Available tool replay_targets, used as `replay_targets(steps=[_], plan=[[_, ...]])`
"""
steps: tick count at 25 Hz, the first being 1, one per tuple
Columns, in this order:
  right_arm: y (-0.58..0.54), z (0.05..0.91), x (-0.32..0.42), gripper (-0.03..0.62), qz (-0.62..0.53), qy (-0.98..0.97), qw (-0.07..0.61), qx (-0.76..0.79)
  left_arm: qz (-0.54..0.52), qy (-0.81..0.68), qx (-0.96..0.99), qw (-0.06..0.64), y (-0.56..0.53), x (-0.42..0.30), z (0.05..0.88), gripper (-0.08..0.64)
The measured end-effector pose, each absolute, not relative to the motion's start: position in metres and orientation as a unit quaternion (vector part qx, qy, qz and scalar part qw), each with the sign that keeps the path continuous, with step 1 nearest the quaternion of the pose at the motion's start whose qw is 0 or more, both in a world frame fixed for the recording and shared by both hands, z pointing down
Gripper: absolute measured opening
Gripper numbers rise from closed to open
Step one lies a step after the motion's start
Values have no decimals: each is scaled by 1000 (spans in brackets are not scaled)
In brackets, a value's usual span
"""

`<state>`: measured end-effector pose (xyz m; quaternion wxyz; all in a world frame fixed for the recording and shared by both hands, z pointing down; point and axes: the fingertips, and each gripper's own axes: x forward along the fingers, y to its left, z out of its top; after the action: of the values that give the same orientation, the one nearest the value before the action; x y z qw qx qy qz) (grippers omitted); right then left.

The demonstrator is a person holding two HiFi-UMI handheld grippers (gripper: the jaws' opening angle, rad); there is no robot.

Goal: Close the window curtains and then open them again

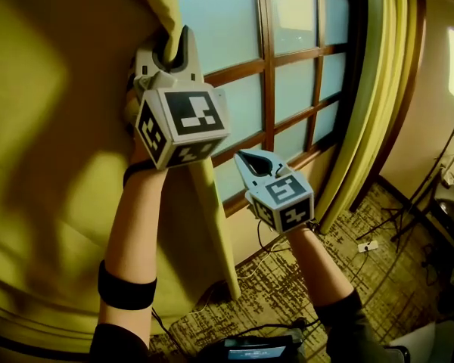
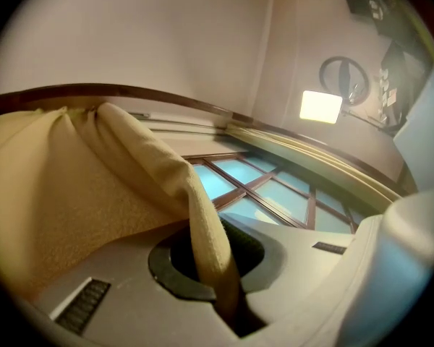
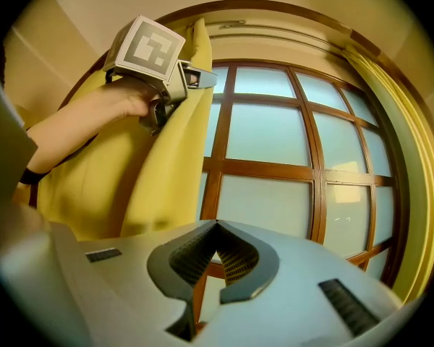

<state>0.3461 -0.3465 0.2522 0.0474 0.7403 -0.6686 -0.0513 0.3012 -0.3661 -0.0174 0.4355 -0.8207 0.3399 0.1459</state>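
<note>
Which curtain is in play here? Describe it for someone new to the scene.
Start at the wood-framed window. The broad curtain hangs spread at its left side. Unlike the bunched curtain at the right, its edge is pinched in the left hand-held gripper.

We only get part of the left curtain (image 1: 53, 165), it runs off the top and left edges; its pinched edge vanishes between the left gripper (image 1: 169, 51) jaws; dark gear (image 1: 257, 348) is chopped by the bottom edge; clutter (image 1: 448, 203) far right, too murky to name.
</note>
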Motion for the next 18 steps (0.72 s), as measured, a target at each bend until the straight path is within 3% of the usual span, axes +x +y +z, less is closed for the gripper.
replay_targets(steps=[18], plan=[[-311, 238, 467, 14, -49, -729, 22, 683, 85, 382, -801, 454, -331, 450, -22, 14]])
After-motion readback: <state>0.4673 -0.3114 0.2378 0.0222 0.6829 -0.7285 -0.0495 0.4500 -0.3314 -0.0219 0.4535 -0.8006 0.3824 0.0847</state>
